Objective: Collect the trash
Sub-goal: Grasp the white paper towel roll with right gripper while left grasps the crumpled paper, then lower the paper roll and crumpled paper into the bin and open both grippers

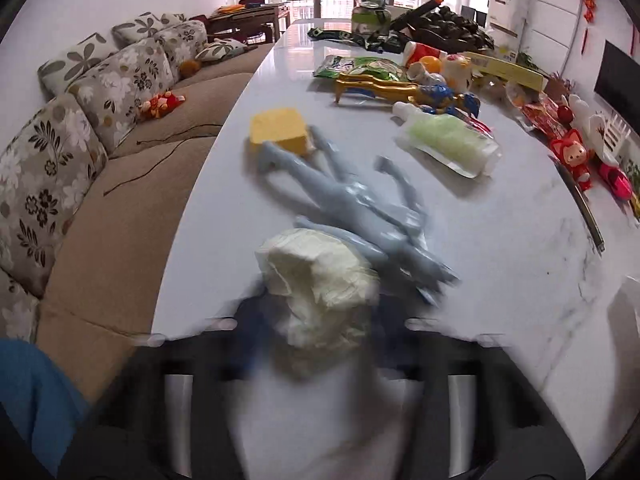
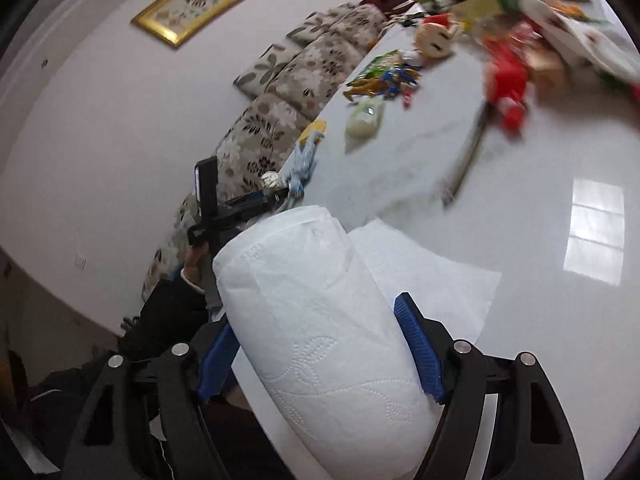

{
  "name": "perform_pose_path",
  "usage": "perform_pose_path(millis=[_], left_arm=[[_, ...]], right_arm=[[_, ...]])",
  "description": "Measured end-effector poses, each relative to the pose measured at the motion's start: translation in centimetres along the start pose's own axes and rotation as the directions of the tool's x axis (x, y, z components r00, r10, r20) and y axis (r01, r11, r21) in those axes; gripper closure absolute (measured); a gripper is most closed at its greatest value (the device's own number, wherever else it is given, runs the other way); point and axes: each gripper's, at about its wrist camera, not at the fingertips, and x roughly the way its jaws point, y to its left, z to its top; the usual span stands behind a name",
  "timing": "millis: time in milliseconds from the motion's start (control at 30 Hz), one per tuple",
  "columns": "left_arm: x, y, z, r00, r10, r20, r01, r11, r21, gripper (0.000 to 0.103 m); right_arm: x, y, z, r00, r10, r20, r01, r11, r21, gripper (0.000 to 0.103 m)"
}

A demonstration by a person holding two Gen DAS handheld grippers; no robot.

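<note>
In the left wrist view my left gripper (image 1: 320, 320) is shut on a crumpled white paper wad (image 1: 320, 276), held just above the white table (image 1: 500, 280); the view is motion-blurred. A grey-blue plastic toy figure (image 1: 352, 200) lies right behind the wad. In the right wrist view my right gripper (image 2: 320, 344) is shut on a white paper towel roll (image 2: 316, 320), its blue pads (image 2: 418, 348) pressing both sides. A loose sheet (image 2: 432, 276) trails from the roll onto the table. The left gripper (image 2: 244, 204) with its wad (image 2: 270, 180) shows at the table's left edge.
A yellow sponge block (image 1: 280, 128), a green-white pouch (image 1: 452, 146), a gold and blue toy (image 1: 400, 92), red dolls (image 1: 572, 156) and snack wrappers (image 1: 360, 66) crowd the table's far and right side. A long dark rod (image 2: 466, 156) lies on the table. A floral sofa (image 1: 100, 140) runs along the left.
</note>
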Motion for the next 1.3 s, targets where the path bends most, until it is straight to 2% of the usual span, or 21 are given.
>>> perform_pose_path(millis=[67, 167, 267, 400, 500, 633, 767, 867, 1000, 1067, 1100, 1133, 1167, 1233, 1267, 1300], left_arm=[[-0.5, -0.4, -0.5, 1.000, -0.014, 0.011, 0.014, 1.000, -0.006, 0.068], [-2.8, -2.5, -2.5, 0.999, 0.001, 0.054, -0.003, 0.999, 0.035, 0.069], [-7.6, -5.3, -5.8, 0.989, -0.073, 0.126, 0.066, 0.996, 0.055, 0.069], [-14.7, -10.3, -11.8, 0.966, -0.170, 0.195, 0.151, 0.982, 0.111, 0.069], [-18.1, -14.3, -16.6, 0.953, -0.233, 0.194, 0.199, 0.963, 0.182, 0.068], [-19.7, -18.5, -22.4, 0.962, -0.228, 0.152, 0.178, 0.941, 0.286, 0.068], [-18.5, -19.9, -26.4, 0.956, -0.284, 0.072, 0.251, 0.921, 0.299, 0.068], [-15.3, -20.2, -28.6, 0.968, -0.250, -0.013, 0.243, 0.924, 0.295, 0.068], [-10.0, -20.2, -30.9, 0.963, -0.216, -0.163, 0.254, 0.929, 0.270, 0.065], [-7.2, -20.6, -31.7, 0.958, -0.176, -0.226, 0.235, 0.934, 0.269, 0.056], [-5.2, -21.0, -32.3, 0.950, -0.143, -0.279, 0.223, 0.934, 0.281, 0.038], [-3.7, -21.4, -32.8, 0.942, -0.112, -0.318, 0.210, 0.933, 0.293, 0.016], [-2.1, -21.7, -33.4, 0.936, -0.080, -0.343, 0.190, 0.935, 0.300, 0.014], [0.1, -22.0, -34.3, 0.913, -0.052, -0.405, 0.188, 0.934, 0.303, 0.014], [0.7, -22.0, -34.6, 0.902, -0.046, -0.429, 0.192, 0.933, 0.303, 0.014], [0.8, -22.0, -34.8, 0.901, -0.037, -0.432, 0.185, 0.934, 0.305, 0.014]], right_arm=[[-0.1, 0.3, -1.3, 0.999, -0.031, 0.021, 0.031, 1.000, -0.001, 0.030], [-1.0, 0.9, -3.4, 0.998, -0.020, 0.056, 0.019, 0.999, 0.027, 0.030], [-2.2, 2.4, -5.2, 0.996, -0.033, 0.085, 0.033, 0.999, 0.008, 0.030], [-3.5, 4.5, -7.9, 0.992, -0.053, 0.114, 0.057, 0.998, -0.036, 0.030], [-4.2, 6.1, -10.6, 0.993, -0.057, 0.108, 0.066, 0.995, -0.078, 0.030], [-4.3, 7.3, -14.2, 0.996, -0.037, 0.081, 0.045, 0.994, -0.097, 0.030], [-3.5, 7.3, -18.3, 0.999, -0.031, 0.017, 0.032, 0.995, -0.094, 0.030], [-2.3, 6.0, -21.0, 0.998, -0.046, -0.047, 0.043, 0.997, -0.061, 0.030], [0.7, 2.7, -23.8, 0.981, -0.124, -0.146, 0.124, 0.992, -0.008, 0.029], [3.4, -0.1, -24.5, 0.968, -0.127, -0.215, 0.141, 0.989, 0.052, 0.028], [4.8, -1.3, -24.7, 0.958, -0.148, -0.245, 0.170, 0.983, 0.070, 0.027], [5.8, -2.1, -24.9, 0.949, -0.164, -0.270, 0.191, 0.978, 0.078, 0.022], [7.3, -3.2, -25.2, 0.931, -0.192, -0.310, 0.224, 0.972, 0.072, 0.019], [9.1, -4.3, -25.6, 0.891, -0.280, -0.359, 0.307, 0.952, 0.020, 0.019], [9.5, -4.4, -25.7, 0.877, -0.304, -0.372, 0.326, 0.945, -0.006, 0.019], [9.4, -4.2, -25.8, 0.876, -0.306, -0.372, 0.323, 0.946, -0.017, 0.019]])
